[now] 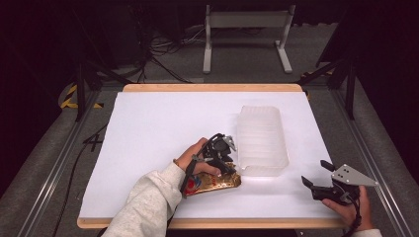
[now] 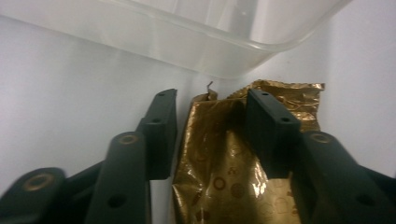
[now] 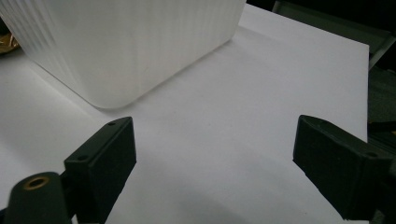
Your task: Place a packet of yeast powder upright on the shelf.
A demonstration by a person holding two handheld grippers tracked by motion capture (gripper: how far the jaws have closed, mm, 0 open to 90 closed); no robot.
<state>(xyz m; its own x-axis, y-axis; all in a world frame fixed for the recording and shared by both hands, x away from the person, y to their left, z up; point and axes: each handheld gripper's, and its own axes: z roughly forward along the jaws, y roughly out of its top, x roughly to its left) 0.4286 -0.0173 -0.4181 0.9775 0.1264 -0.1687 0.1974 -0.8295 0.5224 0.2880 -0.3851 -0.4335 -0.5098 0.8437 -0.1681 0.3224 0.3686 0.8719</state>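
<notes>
A crinkled gold foil packet (image 1: 217, 182) lies on the white table top near its front edge, just left of a translucent plastic container (image 1: 262, 140). My left gripper (image 1: 230, 170) is down on the packet. In the left gripper view the jaws pinch the packet (image 2: 219, 177) from both sides, with the foil bulging up between them and the container's rim (image 2: 210, 37) close ahead. My right gripper (image 1: 313, 172) hovers at the front right corner, jaws wide apart and nothing between them. The right gripper view has it (image 3: 212, 144) facing the container's ribbed wall (image 3: 121, 46).
The white sheet (image 1: 163, 123) covers a wooden-edged table. Dark floor, cables and a white stand (image 1: 244, 29) lie beyond the far edge. Metal rails run along both sides of the table.
</notes>
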